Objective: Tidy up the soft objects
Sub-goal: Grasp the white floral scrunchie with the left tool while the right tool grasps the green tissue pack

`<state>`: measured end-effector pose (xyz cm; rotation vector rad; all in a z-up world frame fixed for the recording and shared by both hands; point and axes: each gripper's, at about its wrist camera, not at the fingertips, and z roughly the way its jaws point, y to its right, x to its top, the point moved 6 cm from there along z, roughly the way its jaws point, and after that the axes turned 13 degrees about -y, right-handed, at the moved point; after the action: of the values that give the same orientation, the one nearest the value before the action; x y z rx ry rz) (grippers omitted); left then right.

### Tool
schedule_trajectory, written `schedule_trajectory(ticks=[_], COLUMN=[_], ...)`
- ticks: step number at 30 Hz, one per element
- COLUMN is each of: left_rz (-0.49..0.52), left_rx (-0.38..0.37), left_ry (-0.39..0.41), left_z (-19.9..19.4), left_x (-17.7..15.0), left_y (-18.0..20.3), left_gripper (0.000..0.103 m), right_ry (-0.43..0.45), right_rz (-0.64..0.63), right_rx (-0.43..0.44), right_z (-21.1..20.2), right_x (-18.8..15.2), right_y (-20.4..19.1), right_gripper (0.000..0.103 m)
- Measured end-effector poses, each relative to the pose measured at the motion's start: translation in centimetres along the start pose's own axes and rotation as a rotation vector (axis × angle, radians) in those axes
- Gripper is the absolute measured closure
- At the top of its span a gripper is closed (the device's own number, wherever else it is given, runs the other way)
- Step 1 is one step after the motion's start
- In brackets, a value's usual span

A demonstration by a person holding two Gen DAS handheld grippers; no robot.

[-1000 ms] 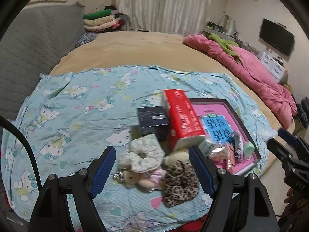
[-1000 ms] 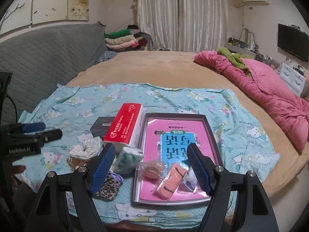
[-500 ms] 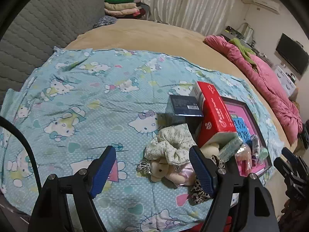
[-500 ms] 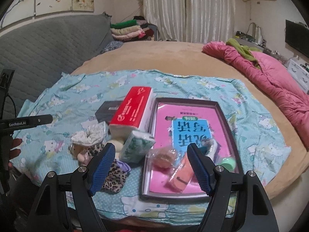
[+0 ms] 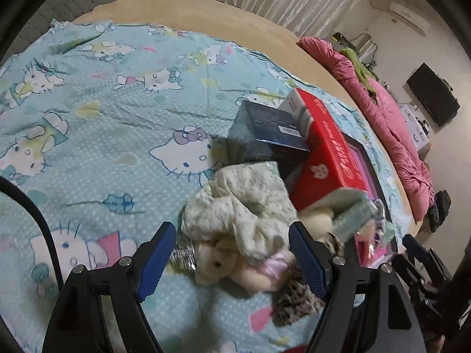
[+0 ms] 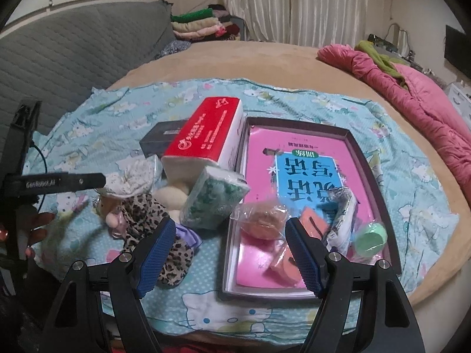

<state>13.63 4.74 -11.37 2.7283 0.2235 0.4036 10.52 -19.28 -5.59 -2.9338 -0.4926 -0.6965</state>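
Left wrist view: the left gripper (image 5: 232,250), jaws spread wide and empty, is closing in on the pale floral fabric scrunchie (image 5: 244,203), now lying between its blue pads atop the small cream plush bear (image 5: 217,264). A pick seems imminent. The right gripper (image 6: 229,250) is hanging likewise parted over the dark shallow tray (image 6: 365,158).

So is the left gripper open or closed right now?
Open. The left gripper has its blue pads spread wide on either side of the floral scrunchie and small plush bear, gripping neither.
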Motion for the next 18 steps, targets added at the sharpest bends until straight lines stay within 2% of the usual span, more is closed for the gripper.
schedule_trajectory(ticks=[3, 5, 10, 13, 15, 18], left_rz=[0.014, 0.015, 0.029, 0.051, 0.051, 0.044], left_rx=[0.03, 0.004, -0.039, -0.053, -0.078, -0.113], left_ry=[-0.013, -0.014, -0.017, -0.012, -0.009, -0.015], left_z=[1.1, 1.5, 2.1, 2.3, 2.5, 2.9], left_x=[0.5, 0.9, 1.2, 1.4, 1.5, 1.6], left_y=[-0.2, -0.2, -0.4, -0.2, -0.3, -0.3], left_gripper=[0.025, 0.026, 0.039, 0.053, 0.066, 0.077], right_ry=[-0.009, -0.022, -0.04, -0.039, -0.035, -0.03], right_rz=[-0.002, 0.003, 0.039, 0.054, 0.059, 0.063], right_rx=[-0.004, 0.0, 0.01, 0.035, 0.051, 0.067], right_z=[0.8, 1.4, 2.8, 3.5, 4.0, 4.7], right_x=[0.2, 0.5, 1.5, 2.2, 2.7, 3.6], right_y=[-0.1, 0.0, 0.4, 0.3, 0.2, 0.3], right_gripper=[0.025, 0.025, 0.025, 0.025, 0.025, 0.025])
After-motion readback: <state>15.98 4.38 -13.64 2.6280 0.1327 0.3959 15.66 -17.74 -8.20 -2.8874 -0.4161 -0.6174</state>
